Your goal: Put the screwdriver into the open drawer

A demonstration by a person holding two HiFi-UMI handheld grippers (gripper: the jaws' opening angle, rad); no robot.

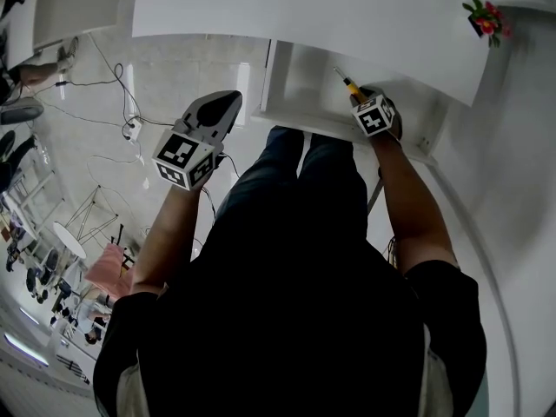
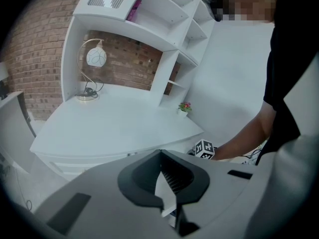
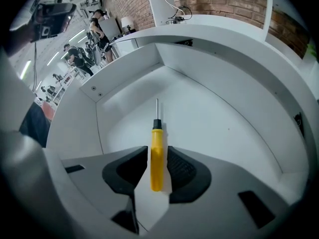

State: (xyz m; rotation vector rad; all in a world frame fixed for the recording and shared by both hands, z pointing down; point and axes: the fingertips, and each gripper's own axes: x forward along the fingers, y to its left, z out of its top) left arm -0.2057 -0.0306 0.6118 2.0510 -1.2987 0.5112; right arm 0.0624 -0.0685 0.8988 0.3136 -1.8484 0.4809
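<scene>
While the right gripper [image 1: 365, 102] hangs over the open drawer [image 3: 214, 113], its jaws are clamped on the yellow handle of the screwdriver [image 3: 156, 143], and the thin shaft points away from them toward the drawer's far corner. The tool is therefore inside the drawer's outline but not resting in it. Whether the tip clears the drawer floor by much or little cannot be told from these views.

The left gripper [image 2: 161, 153] is held well off to the left, away from the drawer, with its jaws drawn together at the tips and nothing between them. The white surface [image 2: 114, 123] above the drawer carries a lamp [image 2: 93, 63] far left and a small flower pot [image 2: 185, 107] near its right edge.

The risks from here seem to lie in the release. Opening the jaws while the tool is high would probably let it fall tip-first, bounce on the bare drawer floor and roll, since the handle looks round and smooth. Reaching further in could drive the shaft against the far wall and twist the handle in the grip. The surface overhangs the drawer's far part, so lifting carelessly might knock the gripper against its underside.
</scene>
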